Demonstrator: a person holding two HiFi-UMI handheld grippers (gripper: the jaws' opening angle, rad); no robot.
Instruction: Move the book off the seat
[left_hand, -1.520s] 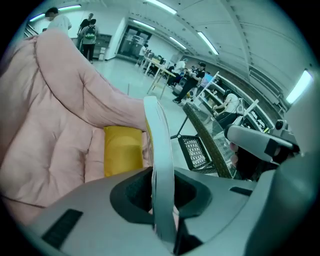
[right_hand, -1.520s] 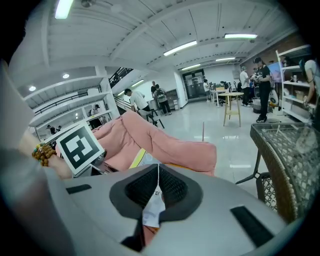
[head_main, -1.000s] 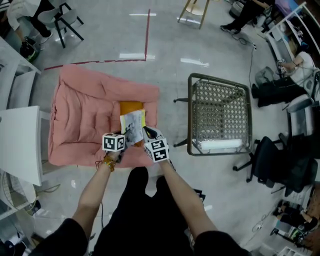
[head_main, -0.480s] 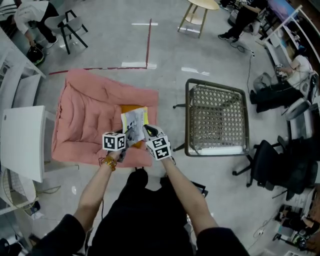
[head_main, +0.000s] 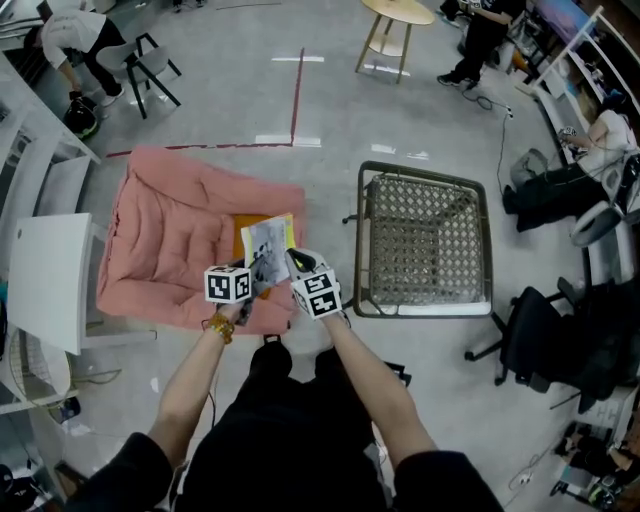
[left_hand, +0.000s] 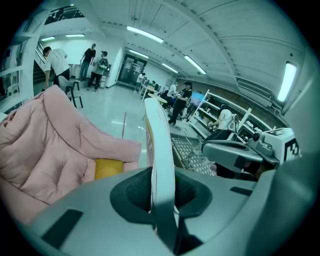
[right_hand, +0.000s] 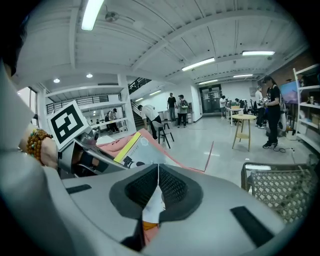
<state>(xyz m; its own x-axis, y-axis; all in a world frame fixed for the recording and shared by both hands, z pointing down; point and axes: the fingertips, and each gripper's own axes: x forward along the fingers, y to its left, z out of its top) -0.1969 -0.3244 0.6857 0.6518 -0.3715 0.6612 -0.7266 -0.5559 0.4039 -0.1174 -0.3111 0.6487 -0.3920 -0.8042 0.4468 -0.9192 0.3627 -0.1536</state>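
A thin book (head_main: 266, 243) with a grey picture cover and yellow edge is held up over the right part of the pink cushioned seat (head_main: 170, 240). My left gripper (head_main: 247, 285) is shut on the book's near edge; the book (left_hand: 159, 150) stands edge-on between its pads. My right gripper (head_main: 297, 268) is shut on the book's right corner, and the cover (right_hand: 135, 152) rises to the left of its closed pads. A yellow-orange pad (head_main: 250, 217) lies on the seat under the book.
A wicker-mesh metal-framed chair (head_main: 425, 240) stands right of the pink seat. A white table (head_main: 45, 280) is at the left edge. Office chairs (head_main: 545, 330), a wooden stool (head_main: 395, 25) and several people stand around the room. Red tape (head_main: 296, 80) marks the floor.
Both grippers keep their hold on the book. The pink seat and wicker chair have slid slightly left and up in the head view as the head moved.
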